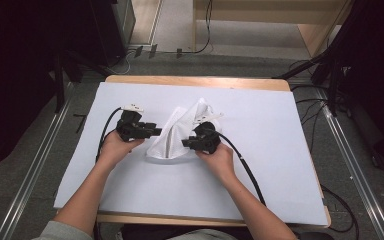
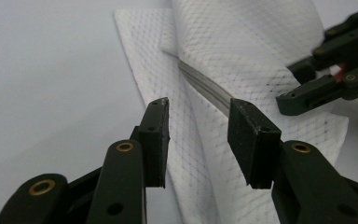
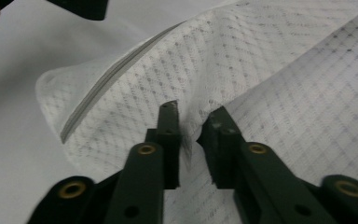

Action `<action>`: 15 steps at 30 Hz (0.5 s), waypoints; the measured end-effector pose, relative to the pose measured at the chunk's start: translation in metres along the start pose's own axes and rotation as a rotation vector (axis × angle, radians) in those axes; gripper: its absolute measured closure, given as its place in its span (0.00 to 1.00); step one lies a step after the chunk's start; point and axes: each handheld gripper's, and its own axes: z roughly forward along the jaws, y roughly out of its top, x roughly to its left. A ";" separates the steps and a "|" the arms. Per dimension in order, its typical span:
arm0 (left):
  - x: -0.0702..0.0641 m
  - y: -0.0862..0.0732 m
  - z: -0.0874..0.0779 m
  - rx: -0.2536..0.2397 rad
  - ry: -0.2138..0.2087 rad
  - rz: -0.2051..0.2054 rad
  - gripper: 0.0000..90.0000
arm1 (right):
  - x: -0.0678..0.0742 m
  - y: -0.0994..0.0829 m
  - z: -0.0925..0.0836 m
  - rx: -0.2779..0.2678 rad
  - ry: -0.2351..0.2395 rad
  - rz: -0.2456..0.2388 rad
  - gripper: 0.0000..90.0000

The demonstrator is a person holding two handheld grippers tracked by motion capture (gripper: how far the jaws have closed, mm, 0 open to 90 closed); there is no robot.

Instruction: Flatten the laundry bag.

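A white mesh cloth pouch (image 1: 177, 132) with a grey zip line (image 2: 205, 86) lies crumpled in the middle of the white-covered table (image 1: 280, 125). My left gripper (image 1: 156, 131) sits at the pouch's left edge. In the left gripper view the left gripper (image 2: 198, 109) stands open, its jaws wide apart over the mesh and the zip. My right gripper (image 1: 186, 143) is at the pouch's right side. In the right gripper view the right gripper (image 3: 193, 116) has its jaws close together, pinching a puckered fold of the mesh (image 3: 270, 60) beside the zip (image 3: 107, 77).
The white sheet covers a wooden tabletop (image 1: 195, 80) with open room around the pouch. Black cables (image 1: 247, 170) trail from both grippers toward the person. Dark stands and floor cables (image 1: 330, 105) flank the table.
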 end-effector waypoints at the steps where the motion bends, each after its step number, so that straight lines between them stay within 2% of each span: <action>1: 0.003 0.000 0.004 0.001 0.002 -0.009 0.67 | 0.002 0.001 -0.004 0.006 -0.011 -0.017 1.00; 5: 0.007 0.003 0.011 0.020 0.016 -0.011 0.67 | 0.004 0.003 -0.015 -0.005 -0.003 -0.019 1.00; 7: 0.010 0.006 0.017 0.018 0.025 -0.011 0.67 | 0.007 0.005 -0.025 -0.009 -0.001 -0.039 1.00; 8: 0.011 0.010 0.022 0.036 0.033 -0.014 0.66 | 0.009 0.004 -0.033 -0.009 0.004 -0.049 1.00; 11: 0.013 0.014 0.028 0.039 0.040 -0.013 0.65 | 0.011 0.002 -0.039 -0.006 0.005 -0.051 1.00; 13: 0.013 0.016 0.033 0.018 0.043 -0.012 0.64 | 0.012 -0.001 -0.043 0.000 0.013 -0.046 1.00; 15: 0.013 0.018 0.039 0.035 0.038 -0.022 0.63 | 0.014 -0.005 -0.047 0.003 0.014 -0.052 1.00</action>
